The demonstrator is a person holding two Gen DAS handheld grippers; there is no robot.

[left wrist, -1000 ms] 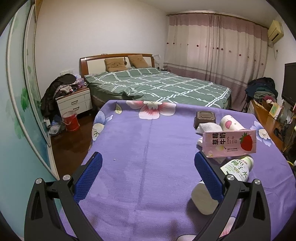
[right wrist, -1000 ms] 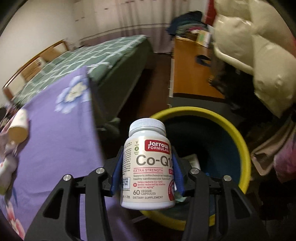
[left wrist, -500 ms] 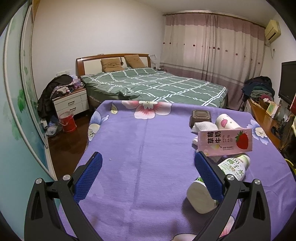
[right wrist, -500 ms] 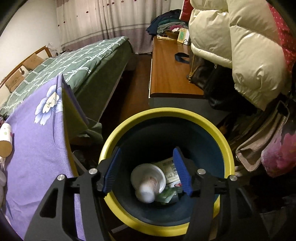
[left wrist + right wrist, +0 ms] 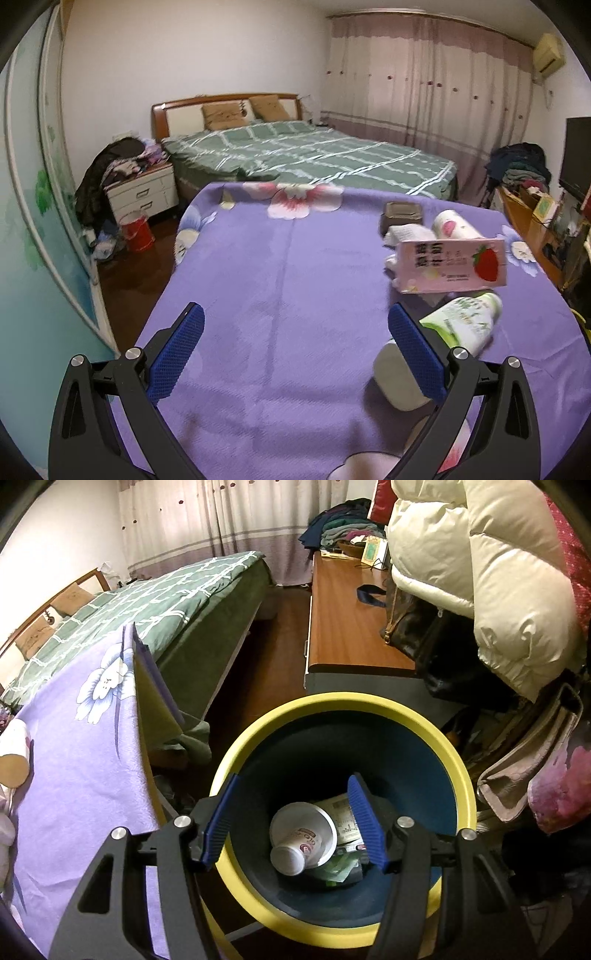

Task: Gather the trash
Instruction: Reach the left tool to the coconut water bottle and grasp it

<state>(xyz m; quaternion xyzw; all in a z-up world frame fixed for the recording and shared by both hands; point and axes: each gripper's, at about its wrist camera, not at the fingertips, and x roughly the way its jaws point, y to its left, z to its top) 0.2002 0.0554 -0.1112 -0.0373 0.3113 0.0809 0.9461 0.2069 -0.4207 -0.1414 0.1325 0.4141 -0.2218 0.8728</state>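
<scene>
My right claw [image 5: 293, 819] hung spread and empty over the yellow-rimmed bin [image 5: 458, 771], table edge just left | white supplement bottle [image 5: 295, 849] lay inside, label partly "O10" | my left claw [image 5: 295, 343] gaped wide, holding nothing, over the purple cloth [image 5: 277, 277] | pink strawberry carton [image 5: 452, 266], green-white bottle [image 5: 461, 325] to its right; print blurred.

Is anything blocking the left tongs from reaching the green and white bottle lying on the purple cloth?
Nothing visible blocks it. The left tongs are open, and the green and white bottle lies just beyond their right finger, with bare purple cloth around.
</scene>
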